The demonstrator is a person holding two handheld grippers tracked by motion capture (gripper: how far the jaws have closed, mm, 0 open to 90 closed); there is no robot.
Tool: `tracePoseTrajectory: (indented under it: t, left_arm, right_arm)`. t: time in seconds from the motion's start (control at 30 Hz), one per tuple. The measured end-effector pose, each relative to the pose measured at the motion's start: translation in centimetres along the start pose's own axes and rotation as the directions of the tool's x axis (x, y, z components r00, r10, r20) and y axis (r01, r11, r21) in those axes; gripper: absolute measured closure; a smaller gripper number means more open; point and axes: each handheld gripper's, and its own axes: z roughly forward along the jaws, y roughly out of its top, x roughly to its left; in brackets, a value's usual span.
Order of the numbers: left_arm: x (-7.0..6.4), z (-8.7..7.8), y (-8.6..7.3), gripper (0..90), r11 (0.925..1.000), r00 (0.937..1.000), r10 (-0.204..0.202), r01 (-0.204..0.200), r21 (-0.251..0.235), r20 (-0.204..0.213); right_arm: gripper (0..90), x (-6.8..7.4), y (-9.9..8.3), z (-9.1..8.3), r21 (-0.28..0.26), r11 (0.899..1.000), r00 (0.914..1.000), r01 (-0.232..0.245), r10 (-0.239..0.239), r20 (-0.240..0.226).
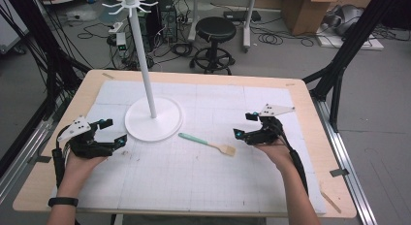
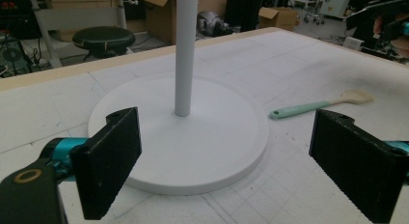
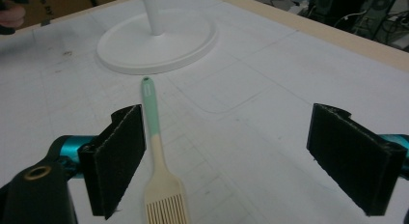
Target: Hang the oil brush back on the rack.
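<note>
High view: we hold both grippers, left gripper and right gripper, wide open and empty, flanking the brush beside the stand, ready to grasp.

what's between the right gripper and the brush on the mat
Nothing: in the high view, bare white mat separates the open right gripper from the brush; in the right gripper view the brush lies near its jaws.

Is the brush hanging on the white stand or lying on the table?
Lying flat on the table: the brush rests beside the stand, free of the right gripper.
</note>
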Motion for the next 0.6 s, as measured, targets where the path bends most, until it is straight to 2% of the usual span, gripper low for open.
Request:
tracePoseTrajectory:
  t: [0.2, 0.6]
  left_arm:
    - [-0.2, 0.2, 0.0, 11.9, 1.0, 0.9999, 0.004, -0.004, 0.004, 0.013]
    - [-0.2, 0.2, 0.0, 11.9, 0.9999, 0.9997, 0.007, -0.007, 0.008, 0.023]
  right_arm:
    - [13.1, 0.6, -0.1, 2.3, 0.059, 0.998, 0.9994, 0.012, -0.01, -0.032]
    - [15.9, 2.4, 0.4, 6.5, 0.14, 0.987, 0.993, 0.081, -0.068, -0.097]
